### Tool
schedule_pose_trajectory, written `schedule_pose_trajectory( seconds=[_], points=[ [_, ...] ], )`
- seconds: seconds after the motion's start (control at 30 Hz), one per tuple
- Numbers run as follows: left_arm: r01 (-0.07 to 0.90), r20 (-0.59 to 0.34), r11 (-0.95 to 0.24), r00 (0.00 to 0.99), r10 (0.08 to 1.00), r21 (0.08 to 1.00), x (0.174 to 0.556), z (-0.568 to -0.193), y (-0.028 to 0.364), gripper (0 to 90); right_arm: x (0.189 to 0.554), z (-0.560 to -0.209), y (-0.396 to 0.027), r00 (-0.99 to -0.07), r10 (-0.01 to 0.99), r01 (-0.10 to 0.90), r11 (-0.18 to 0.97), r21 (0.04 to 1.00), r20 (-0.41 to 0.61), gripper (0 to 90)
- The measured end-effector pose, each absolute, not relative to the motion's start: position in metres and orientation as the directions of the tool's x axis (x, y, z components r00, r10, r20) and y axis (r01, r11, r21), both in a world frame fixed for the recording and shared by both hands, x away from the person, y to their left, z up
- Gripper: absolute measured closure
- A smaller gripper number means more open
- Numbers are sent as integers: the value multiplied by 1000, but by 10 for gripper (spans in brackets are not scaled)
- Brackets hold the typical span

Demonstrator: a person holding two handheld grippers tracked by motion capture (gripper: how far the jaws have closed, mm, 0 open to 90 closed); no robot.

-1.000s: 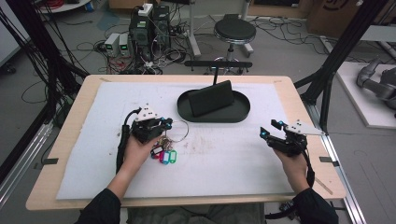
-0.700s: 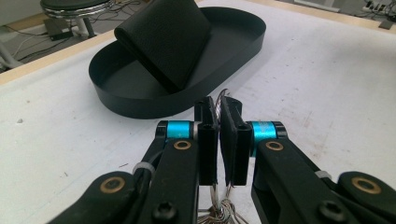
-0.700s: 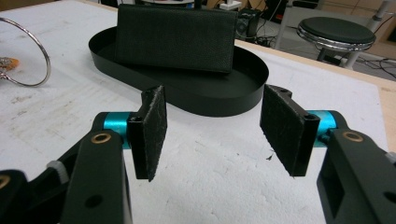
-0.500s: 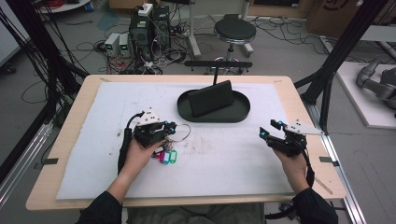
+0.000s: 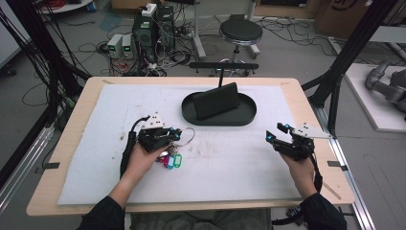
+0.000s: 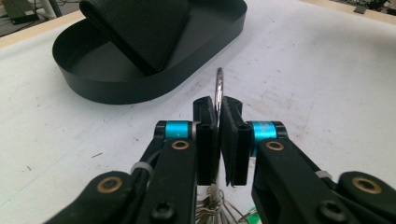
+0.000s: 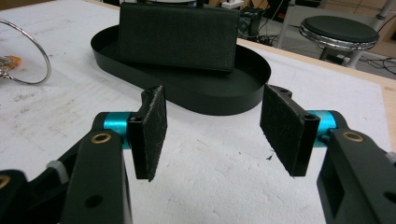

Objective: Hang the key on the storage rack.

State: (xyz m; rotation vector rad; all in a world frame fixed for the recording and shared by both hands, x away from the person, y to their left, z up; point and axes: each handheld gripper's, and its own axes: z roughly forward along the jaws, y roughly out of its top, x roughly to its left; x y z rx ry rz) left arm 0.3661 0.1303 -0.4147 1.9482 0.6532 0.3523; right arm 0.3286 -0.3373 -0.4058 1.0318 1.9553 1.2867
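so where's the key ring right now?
High view: key ring sits left of centre, pinched in the left gripper, just short of the black tray.

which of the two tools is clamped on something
The left tool: its pads are pinched shut on the metal key ring. The right tool stands open with nothing between its pads.

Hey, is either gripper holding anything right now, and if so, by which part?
The left gripper is shut on the metal key ring, pinching the wire loop itself between its fingers. The right gripper is open and holds nothing.
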Motion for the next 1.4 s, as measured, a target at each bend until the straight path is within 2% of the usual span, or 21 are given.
schedule_pose_trajectory(
  seconds=[0.5,0.73,1.4],
  points=[
    [259,-15,-345,819,574,902,363,-413,132,861,329,-406,-337,-536,843,288,238,927,-50,420],
    [220,-15,-294,822,569,930,359,-406,135,862,329,-406,-337,-535,843,286,242,927,-55,421],
    [123,33,-233,822,568,965,359,-365,130,862,330,-407,-336,-536,842,291,244,925,-54,423]
  ],
)
